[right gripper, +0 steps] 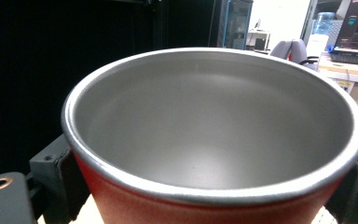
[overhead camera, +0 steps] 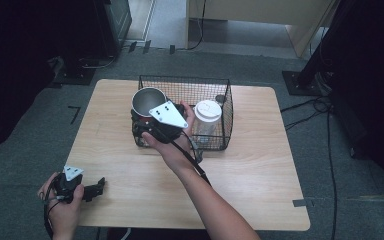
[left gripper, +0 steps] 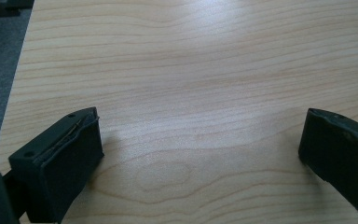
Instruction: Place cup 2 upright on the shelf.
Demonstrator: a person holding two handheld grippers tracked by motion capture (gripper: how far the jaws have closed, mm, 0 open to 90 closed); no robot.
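Jaws on my right gripper were closed on the red metal cup, one black jaw on each side of its wall. Jaws on my left gripper stood wide apart with nothing between them, only bare wood.

I saw the cup at the front left corner of the black wire basket, held up near the basket's rim. Its shiny inside looked empty. A clear plastic cup with a white lid stood inside the basket, just beside my right gripper and nearer the basket's right wall.

The basket sat toward the far edge of the wooden table. My left gripper waited near the front left corner of the table, well apart from the basket.

I think I was in the middle of moving the red cup over the basket's front wall. I could not tell if it was going in or coming out. For the next move I needed to keep the cup upright, keep a firm hold, and stay clear of the wire rim and the plastic cup.
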